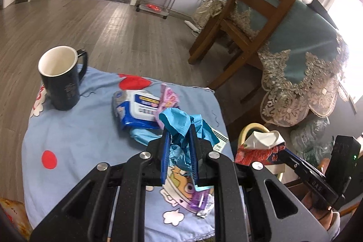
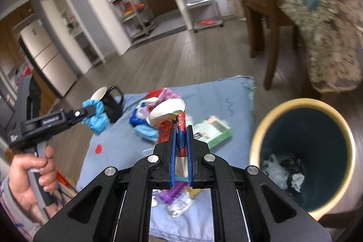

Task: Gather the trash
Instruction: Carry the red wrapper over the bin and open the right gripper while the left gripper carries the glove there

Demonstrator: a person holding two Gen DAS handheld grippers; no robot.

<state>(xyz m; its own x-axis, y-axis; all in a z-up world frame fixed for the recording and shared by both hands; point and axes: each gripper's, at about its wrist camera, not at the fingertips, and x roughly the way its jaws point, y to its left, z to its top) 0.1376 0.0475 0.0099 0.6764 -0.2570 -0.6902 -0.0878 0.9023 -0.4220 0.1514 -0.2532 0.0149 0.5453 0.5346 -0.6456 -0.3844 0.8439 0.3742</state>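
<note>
The left tool [image 1: 179,140] is pinching a crumpled blue glove [image 1: 183,124] between its narrowed blue pads, holding it up above the cloth-covered counter [image 1: 74,137]. The right tool [image 2: 181,146] is gripping a crushed red paper cup [image 2: 169,119], its white rim folded over, near the waste bin [image 2: 304,160].

The bin is standing on the floor just beside the counter's edge, its mouth open. Its dark teal inside is holding a few scraps at the bottom: some clear plastic film and something black and crumpled.

A dark mug [image 1: 62,78] with a white inside is sitting upright at the counter's far left corner; nothing is showing in it from here. Still lying on the cloth are a blue and white wet-wipe pack [image 1: 136,109], a pink wrapper [image 1: 169,100] leaning on it, a green and white flat box [image 2: 212,130], and a small purple wrapper [image 1: 200,201] nearest the tools.
</note>
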